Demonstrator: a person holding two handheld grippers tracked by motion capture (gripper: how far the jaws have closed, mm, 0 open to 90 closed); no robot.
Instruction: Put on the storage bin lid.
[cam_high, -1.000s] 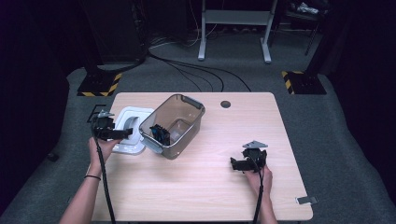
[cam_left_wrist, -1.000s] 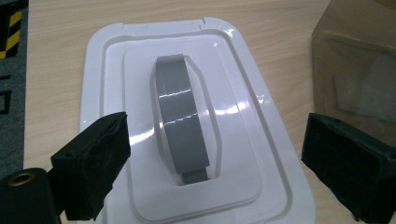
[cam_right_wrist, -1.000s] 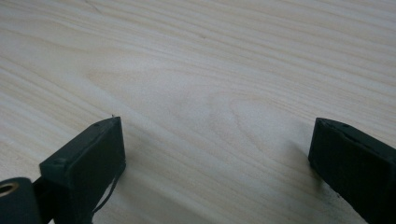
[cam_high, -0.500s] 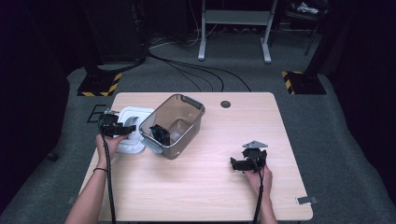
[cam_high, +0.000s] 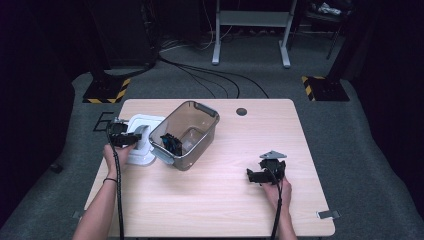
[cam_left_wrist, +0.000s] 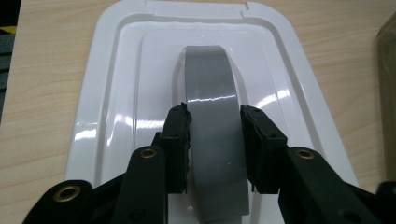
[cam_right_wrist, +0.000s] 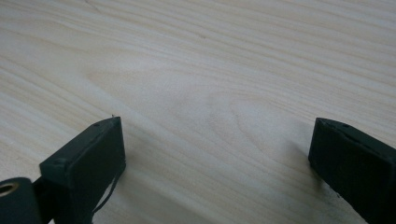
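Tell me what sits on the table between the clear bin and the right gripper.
Nothing: in the high view, bare wood runs from the clear bin to the right gripper. The right gripper view shows plain table between its open jaws.

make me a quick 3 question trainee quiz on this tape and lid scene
1. True or false: the left gripper is shut on the grey tape roll.
2. What does the tape roll stand on? A) bare table B) white lid C) inside the clear bin
3. How do the right gripper jaws stand, and what lies under them?

Key
1. True; the pads press both sides of the roll.
2. B
3. Wide open, nothing between them, over the bare wooden table.
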